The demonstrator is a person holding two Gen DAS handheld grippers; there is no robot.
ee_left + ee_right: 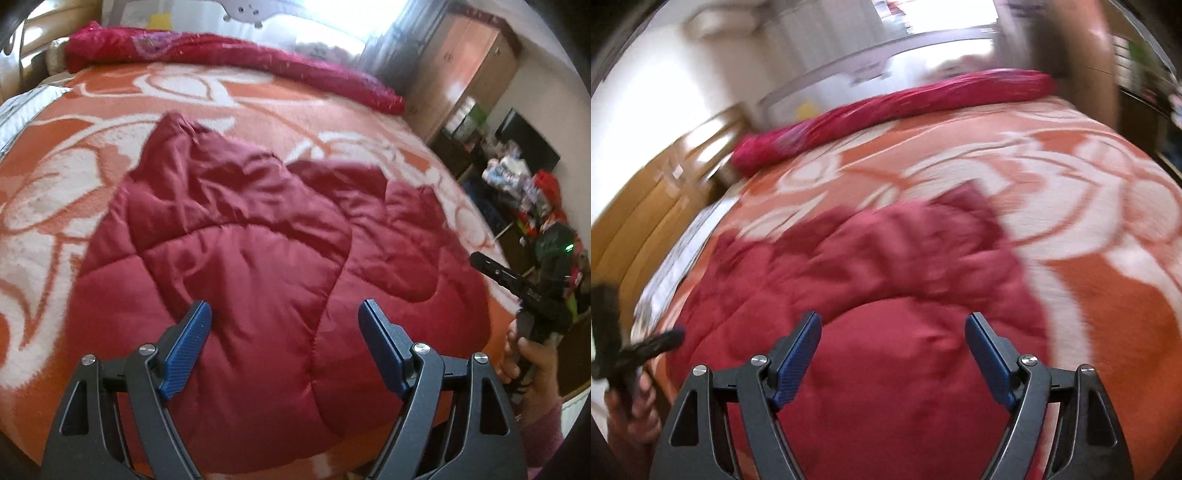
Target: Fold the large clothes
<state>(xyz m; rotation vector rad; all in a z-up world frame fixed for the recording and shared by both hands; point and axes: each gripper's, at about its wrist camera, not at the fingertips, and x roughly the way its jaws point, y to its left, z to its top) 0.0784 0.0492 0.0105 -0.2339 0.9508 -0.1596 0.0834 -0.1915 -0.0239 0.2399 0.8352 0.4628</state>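
Both sets of jaws were spread, nothing between them: left gripper [284,325], right gripper [892,338]. Quilted maroon jacket [236,258] lay crumpled mid-frame on the orange blanket [258,99]. I judged it puffy, light, slippery; best pinched at a hem edge or sleeve [177,129] at upper left.

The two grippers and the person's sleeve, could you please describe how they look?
The left gripper and right gripper match: dark grey arms with triangular cut-outs, silver round pivot bolts and ribbed blue finger pads. The sleeve looks pink and knitted.
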